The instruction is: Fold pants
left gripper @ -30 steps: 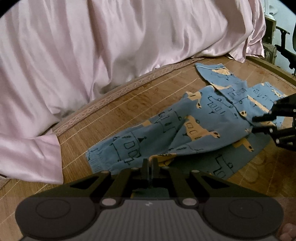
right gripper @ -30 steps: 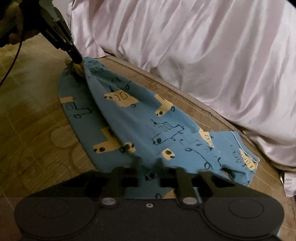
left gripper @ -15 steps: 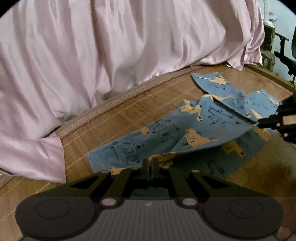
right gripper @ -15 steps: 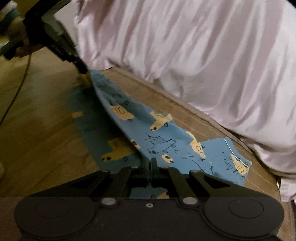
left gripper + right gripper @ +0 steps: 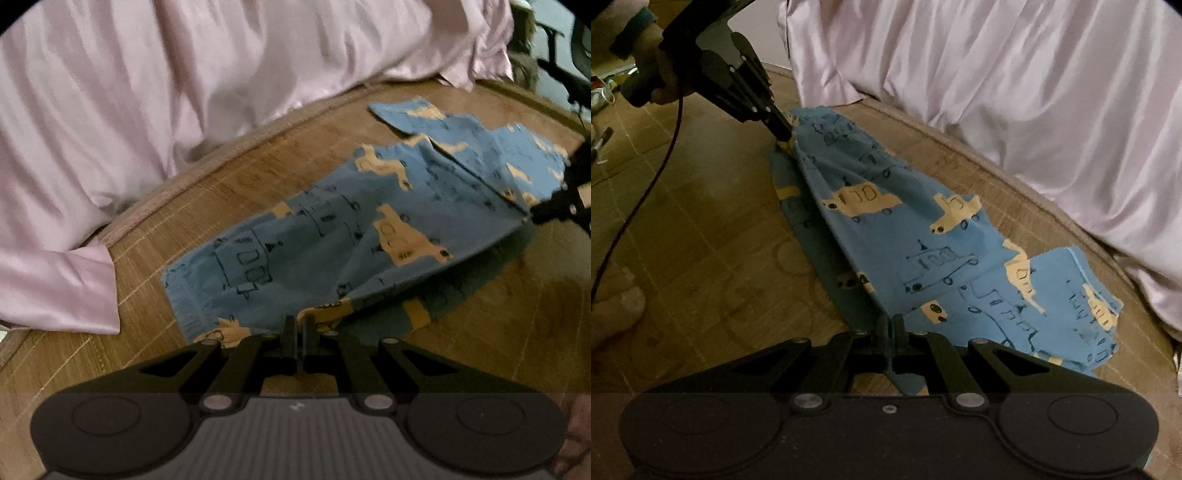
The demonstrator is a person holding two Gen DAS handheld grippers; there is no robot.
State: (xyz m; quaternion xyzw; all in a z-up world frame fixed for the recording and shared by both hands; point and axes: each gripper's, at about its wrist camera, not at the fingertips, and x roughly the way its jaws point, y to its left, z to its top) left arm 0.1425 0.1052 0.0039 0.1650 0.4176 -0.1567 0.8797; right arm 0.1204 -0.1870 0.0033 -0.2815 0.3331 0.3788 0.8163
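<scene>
left wrist view: our left gripper (image 5: pixel 300 325) pinches the blue pants (image 5: pixel 369 229) at the near edge, lifted off the bamboo mat (image 5: pixel 258 177). right wrist view: our right gripper (image 5: pixel 894 325) clamps the other edge, fabric stretched taut between both.

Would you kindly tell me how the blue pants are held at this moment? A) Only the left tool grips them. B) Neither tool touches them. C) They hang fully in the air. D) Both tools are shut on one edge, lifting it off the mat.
D: the left tool and right tool each pinch the pants, raising one edge while the rest lies on the mat.
</scene>
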